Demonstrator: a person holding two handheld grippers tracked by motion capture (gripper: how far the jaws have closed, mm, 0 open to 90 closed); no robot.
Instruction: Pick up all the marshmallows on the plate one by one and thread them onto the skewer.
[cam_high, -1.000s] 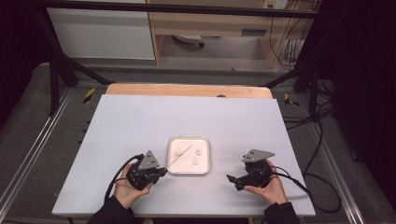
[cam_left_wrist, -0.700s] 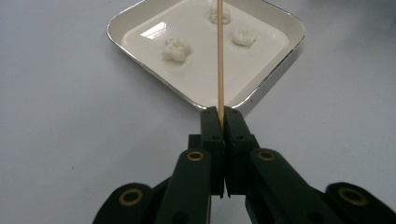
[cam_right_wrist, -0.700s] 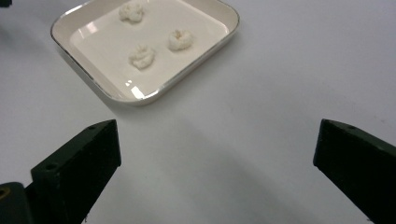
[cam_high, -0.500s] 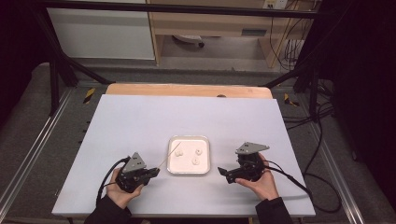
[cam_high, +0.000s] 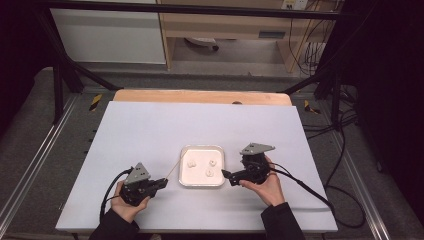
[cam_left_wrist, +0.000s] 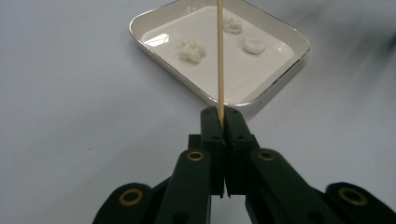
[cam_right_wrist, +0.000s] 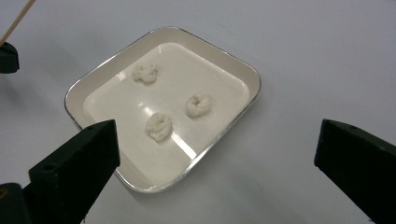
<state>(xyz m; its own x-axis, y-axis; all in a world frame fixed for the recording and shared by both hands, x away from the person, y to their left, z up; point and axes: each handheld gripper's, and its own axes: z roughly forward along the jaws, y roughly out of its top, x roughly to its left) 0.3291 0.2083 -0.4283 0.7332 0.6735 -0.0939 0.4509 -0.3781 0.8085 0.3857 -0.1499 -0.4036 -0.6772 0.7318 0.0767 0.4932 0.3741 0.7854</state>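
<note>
Holding a thin wooden skewer, the left tongs are clamped tight on its butt end; the stick runs straight out past the jaw tips, angled up toward the near-left edge of the tray. Right tongs stand wide, nothing between the jaws, aimed at the tray from its right side.

Skewer: pale, slim, straight, approx. uniform thickness. Judged light and fairly stiff but liable to snap or flex under side load; hold close to the butt, as now, leaves a long free end for piercing.

Tray: white, shallow, rounded corners, glossy w/ metallic rim, sitting near the front-centre of the light desk. Three dough-like lumps lie apart on its floor, none touching; off-white, crinkled, roughly round, one w/ a dimple in the middle. Judged soft, light, poss. sticky; a squeeze would deform them. Best taken gently across the sides, pads barely pressing, or steadied while the stick goes through the centre. Glossy floor may let them slide.
</note>
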